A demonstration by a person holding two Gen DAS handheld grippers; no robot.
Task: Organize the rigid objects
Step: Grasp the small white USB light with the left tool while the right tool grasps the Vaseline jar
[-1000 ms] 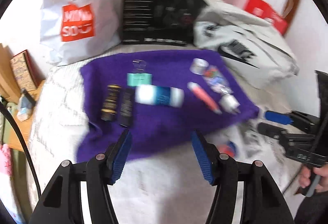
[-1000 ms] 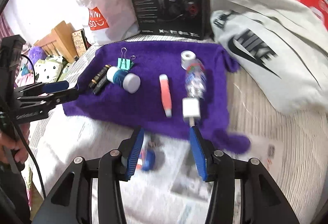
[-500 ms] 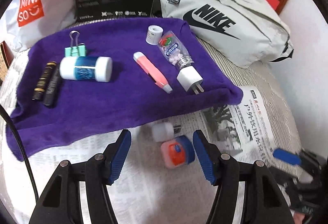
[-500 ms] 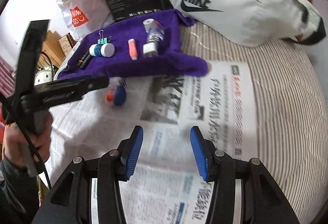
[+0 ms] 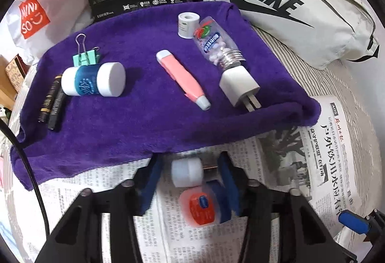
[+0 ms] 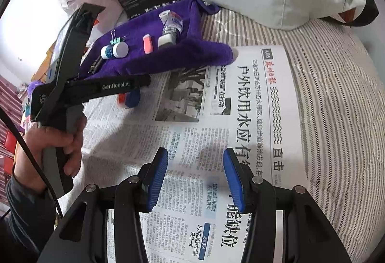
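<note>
Newspaper (image 5: 320, 166) is spread over a striped bed (image 6: 336, 94), and a purple towel (image 5: 144, 118) is laid along its far edge. On the towel are seen 2 dark tubes (image 5: 51, 104), a green binder clip (image 5: 85, 57), a white and blue bottle (image 5: 93, 80), a pink pen-like item (image 5: 182, 80), a white roll (image 5: 188, 25), a clear bottle of pellets (image 5: 216, 46) and a white plug adapter (image 5: 239, 86). The left gripper (image 5: 190, 187) is lowered over the newspaper just before the towel; its jaws have just been closing, with a small white cap (image 5: 186, 171) and a red and blue jar (image 5: 204, 206) between them, though contact cannot be told through the blur. The right gripper (image 6: 196, 178) is held part-open over bare newspaper, nothing between its pads. A hand (image 6: 57, 142) is seen gripping the left handle.
</note>
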